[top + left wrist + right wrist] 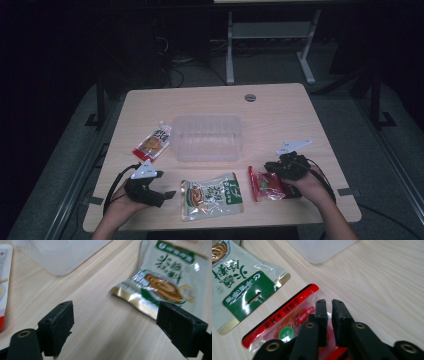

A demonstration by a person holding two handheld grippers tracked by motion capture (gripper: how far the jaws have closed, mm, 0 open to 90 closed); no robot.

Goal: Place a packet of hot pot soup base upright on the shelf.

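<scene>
The red snack packet (287, 325) lies flat on the desk (280, 110) near its front edge, its long axis running from front to back in the high view, with the black-and-red sealed strip on the side toward the green packet (212, 196), which lies just beside it. The right gripper (329, 303) sits low over the red packet's right edge, the hand behind it resting on the desk; its fingers stand only a narrow slit apart, and whether they pinch the film I cannot tell. The left gripper (115, 322) hovers over bare wood left of the green packet, fingers spread wide and holding nothing. The clear plastic tub (207, 137) stands mid-desk, empty, with an orange pouch (152, 142) lying just beside its left side.
</scene>
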